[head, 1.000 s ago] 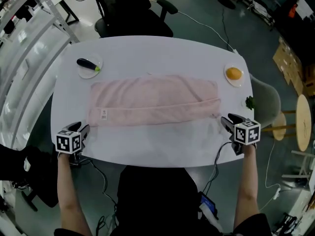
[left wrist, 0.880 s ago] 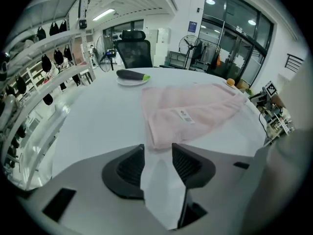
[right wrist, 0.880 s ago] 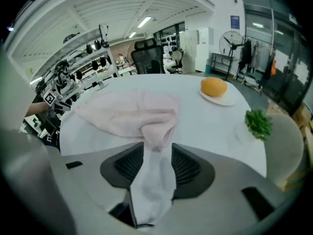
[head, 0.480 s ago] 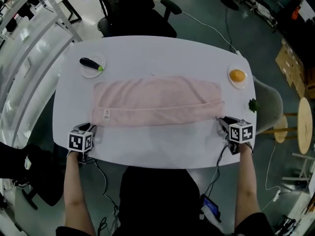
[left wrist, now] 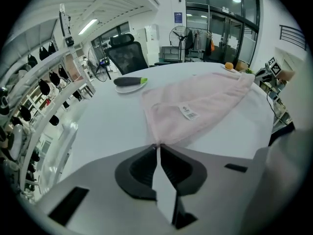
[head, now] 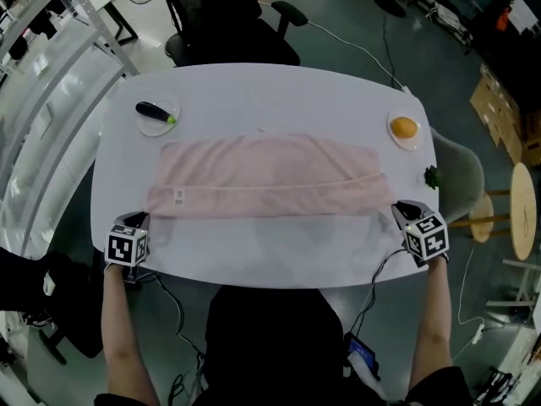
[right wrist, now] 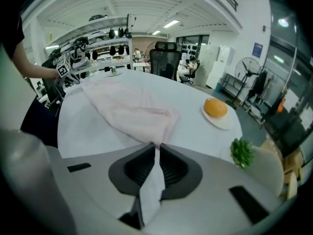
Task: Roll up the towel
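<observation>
A pink towel, folded lengthwise with a white label near its left end, lies across the white table. My left gripper is at the towel's near left corner; its jaws have just been closing and now pinch that corner. At the near right corner my right gripper has closed the same way, and the cloth runs straight into its shut jaws. The towel is drawn out between the two grippers.
A small plate with a dark, green-tipped object sits at the far left of the table. An orange on a plate sits at the far right, with a green sprig near the right edge. A black office chair stands behind the table.
Both grippers came in to the towel's near corners, shut on them, then moved slightly outward. The near corners are now drawn out toward the grippers.
</observation>
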`<state>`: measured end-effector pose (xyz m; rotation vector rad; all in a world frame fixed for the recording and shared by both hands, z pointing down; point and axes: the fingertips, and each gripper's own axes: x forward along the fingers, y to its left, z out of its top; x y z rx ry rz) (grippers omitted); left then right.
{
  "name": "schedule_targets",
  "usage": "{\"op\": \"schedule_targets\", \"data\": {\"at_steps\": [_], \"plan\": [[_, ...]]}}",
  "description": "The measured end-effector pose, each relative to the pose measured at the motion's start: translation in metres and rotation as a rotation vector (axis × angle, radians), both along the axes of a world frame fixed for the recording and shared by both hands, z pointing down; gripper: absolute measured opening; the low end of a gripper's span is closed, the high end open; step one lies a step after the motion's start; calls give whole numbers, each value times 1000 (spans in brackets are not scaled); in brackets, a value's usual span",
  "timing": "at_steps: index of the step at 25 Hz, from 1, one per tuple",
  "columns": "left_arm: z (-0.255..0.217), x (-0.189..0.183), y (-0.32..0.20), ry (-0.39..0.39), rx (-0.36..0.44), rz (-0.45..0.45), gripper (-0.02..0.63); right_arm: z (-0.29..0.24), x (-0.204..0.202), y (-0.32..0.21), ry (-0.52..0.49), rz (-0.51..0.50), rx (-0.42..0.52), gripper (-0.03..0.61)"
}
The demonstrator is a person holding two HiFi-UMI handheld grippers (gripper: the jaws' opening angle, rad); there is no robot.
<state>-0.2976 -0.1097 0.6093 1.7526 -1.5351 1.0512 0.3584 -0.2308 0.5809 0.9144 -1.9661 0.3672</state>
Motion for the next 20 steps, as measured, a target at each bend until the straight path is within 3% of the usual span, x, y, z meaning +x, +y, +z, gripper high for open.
{"op": "schedule_targets", "data": {"at_steps": [4,6,10,11,13,15,16,17,20], "plan": [[-6,-32,20,-50,2,-85,12,2,20,23,29,-17,-23,38],[-6,-40,30,-24,-1,-116,12,12,28,40,60,-38,-54,40],[7,-28,41,-3,-12,-92,14,48,57,64,209,-7,-112,23],[9,-23,40,-8,-8,-82,14,53,63,68,223,16,-122,41],[7,-13,33,-16,25,-50,15,53,64,72,219,35,-109,161],[1,-1,21,-63,75,44,42,42,52,70,243,-15,-38,226],[-2,6,15,-106,91,124,102,37,44,68,272,-68,8,240],[-2,14,11,-159,92,220,149,33,36,65,309,-133,52,242],[3,34,4,-346,48,520,194,32,14,58,439,-324,137,242]]}}
